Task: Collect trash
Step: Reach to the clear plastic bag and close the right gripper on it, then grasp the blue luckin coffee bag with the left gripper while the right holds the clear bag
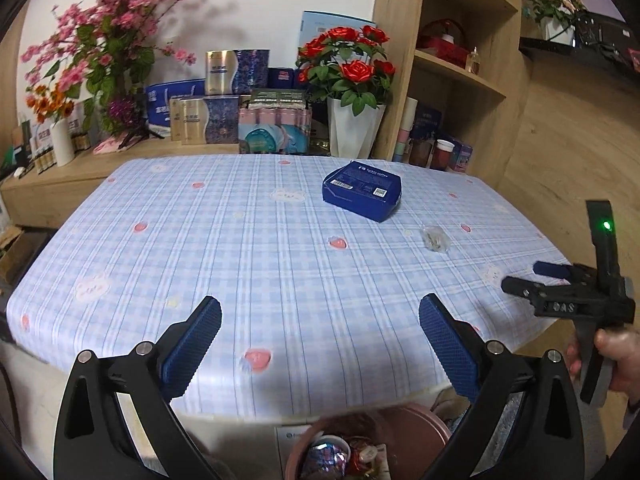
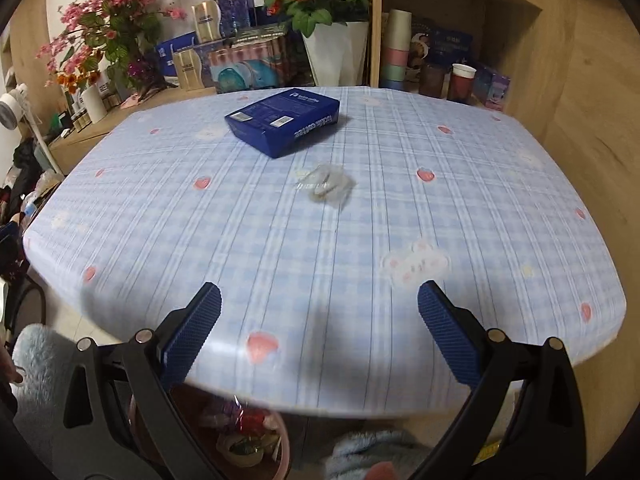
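Note:
A blue carton [image 1: 362, 191] [image 2: 285, 121] lies toward the far side of the table with the blue checked cloth [image 1: 240, 248] [image 2: 320, 264]. A crumpled clear wrapper [image 1: 435, 238] [image 2: 328, 185] rests a little nearer than the carton. My left gripper [image 1: 320, 332] hangs open over the near table edge, empty. The right gripper [image 2: 319, 328] is open and empty too, above the near edge; in the left wrist view it appears at the right [image 1: 524, 278], held by a hand [image 1: 612, 356]. Below the edge stands a pink bin [image 1: 404, 428] [image 2: 276, 452] with wrappers inside.
Behind the table, a low wooden counter carries boxes [image 1: 208, 118], pink blossoms [image 1: 116, 36] and a white vase of red roses [image 1: 354, 130] [image 2: 336, 52]. A wooden shelf unit [image 1: 460, 64] with cups [image 2: 462, 80] stands at the back right. Blue fluffy fabric [image 2: 40, 356] lies beside the bin.

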{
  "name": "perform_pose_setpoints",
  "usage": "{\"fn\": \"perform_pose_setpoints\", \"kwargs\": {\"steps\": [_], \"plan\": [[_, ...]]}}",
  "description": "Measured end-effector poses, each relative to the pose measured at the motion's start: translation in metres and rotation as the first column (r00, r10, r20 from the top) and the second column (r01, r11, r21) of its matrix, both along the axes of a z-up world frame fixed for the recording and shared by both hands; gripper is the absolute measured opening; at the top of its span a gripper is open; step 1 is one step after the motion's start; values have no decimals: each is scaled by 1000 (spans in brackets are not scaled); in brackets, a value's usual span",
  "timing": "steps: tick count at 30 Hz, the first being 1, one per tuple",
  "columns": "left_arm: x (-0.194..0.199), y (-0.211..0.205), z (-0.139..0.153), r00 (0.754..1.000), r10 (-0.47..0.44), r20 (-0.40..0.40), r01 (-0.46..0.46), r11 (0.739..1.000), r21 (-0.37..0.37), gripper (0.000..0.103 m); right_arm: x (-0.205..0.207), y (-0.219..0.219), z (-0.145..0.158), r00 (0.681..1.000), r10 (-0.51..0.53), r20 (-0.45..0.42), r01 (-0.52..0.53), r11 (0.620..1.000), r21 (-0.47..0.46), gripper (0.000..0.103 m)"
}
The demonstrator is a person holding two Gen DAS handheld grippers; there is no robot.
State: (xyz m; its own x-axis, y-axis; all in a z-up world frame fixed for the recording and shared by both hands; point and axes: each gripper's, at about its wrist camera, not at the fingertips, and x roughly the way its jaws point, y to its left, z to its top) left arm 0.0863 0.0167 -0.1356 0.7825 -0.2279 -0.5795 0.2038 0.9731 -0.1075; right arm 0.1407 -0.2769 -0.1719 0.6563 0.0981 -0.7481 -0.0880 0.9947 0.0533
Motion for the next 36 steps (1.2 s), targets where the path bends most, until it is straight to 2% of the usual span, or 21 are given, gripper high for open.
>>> {"fn": "perform_pose_setpoints", "kwargs": {"steps": [5, 9, 12, 17, 20, 22, 23, 25, 28, 36], "plan": [[37, -9, -2, 1000, -26, 16, 25, 999, 29, 97, 55, 0, -8, 1000, -24, -11, 24, 1000, -4, 96], [70, -17, -5, 999, -38, 27, 36, 998, 50, 97, 101, 1, -21, 998, -33, -59, 36, 998, 48, 82], [88, -23, -7, 998, -48, 33, 45, 997, 67, 97, 127, 2, -31, 994, -56, -94, 61, 996, 61, 81], [115, -39, -15, 996, -80, 33, 76, 991, 110, 97, 155, 4, -46, 988, -67, -137, 74, 996, 51, 72], [130, -51, -20, 994, -106, 31, 101, 985, 140, 97, 165, 3, -54, 985, -63, -164, 73, 996, 50, 61], [136, -57, -22, 993, -118, 28, 112, 983, 148, 97, 168, 4, -59, 982, -35, -184, 47, 997, 59, 46], [139, -61, -23, 992, -124, 25, 119, 981, 151, 97, 167, 6, -59, 983, -14, -185, 23, 999, 49, 45], [144, -67, -25, 991, -132, 20, 128, 981, 149, 97, 165, 9, -57, 986, 31, -162, -26, 999, 30, 35], [150, -77, -28, 989, -146, 7, 143, 978, 152, 97, 162, 2, -55, 988, 62, -139, -52, 996, 75, 29], [182, -118, -35, 977, -205, -53, 211, 957, 197, 97, 152, -43, -32, 1000, 18, 23, -21, 995, 101, 23]]}}
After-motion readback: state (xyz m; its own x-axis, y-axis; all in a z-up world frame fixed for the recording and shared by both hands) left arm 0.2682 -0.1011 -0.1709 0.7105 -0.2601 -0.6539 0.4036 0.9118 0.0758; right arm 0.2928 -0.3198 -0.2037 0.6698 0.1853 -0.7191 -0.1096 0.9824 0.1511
